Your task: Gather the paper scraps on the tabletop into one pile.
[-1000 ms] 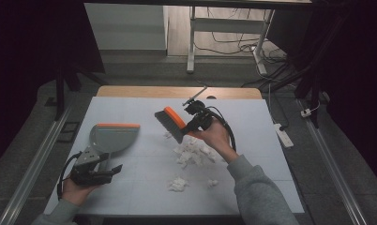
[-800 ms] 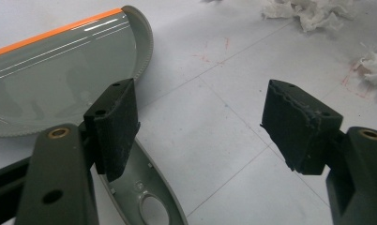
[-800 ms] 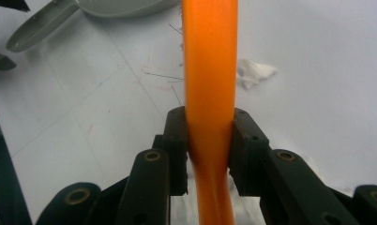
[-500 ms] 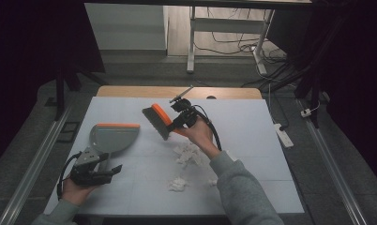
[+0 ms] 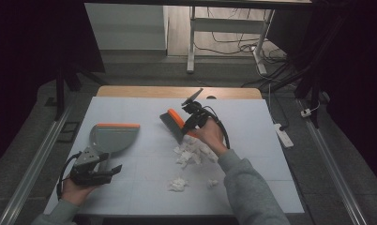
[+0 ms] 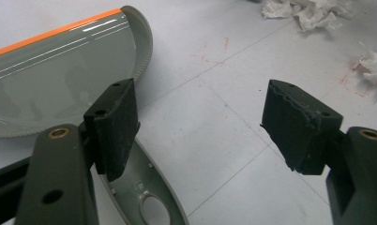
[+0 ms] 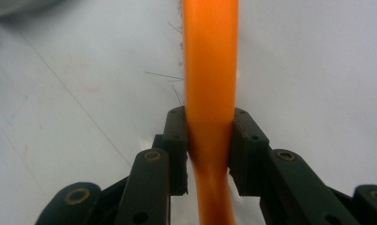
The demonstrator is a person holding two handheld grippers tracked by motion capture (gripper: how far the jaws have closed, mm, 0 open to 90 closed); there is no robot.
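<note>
At the left of the bench, the left gripper lies low near the front edge with its jaws spread apart and nothing between them. In the left gripper view one pad stands just over the grey handle of the dustpan, while the other pad is over bare bench; whether the first pad touches the handle cannot be told. The dustpan lies flat just beyond that gripper, its orange-edged lip at the far side. Its pan is the one container here, and what shows of its inside is bare grey plastic with nothing in it.

Toward the middle, a small wad of white paper scraps lies on the bench near the front, and another bit lies a little to its right. A larger heap of the same crumpled paper sits farther back, at the heel of the right hand.

Just beyond that heap, the right gripper has its jaws pinching the orange handle of the brush, the pads pressing on both sides of it. The brush is tilted, its dark bristles pointing down toward the bench on the dustpan's side of the heap, well apart from the dustpan itself.
</note>
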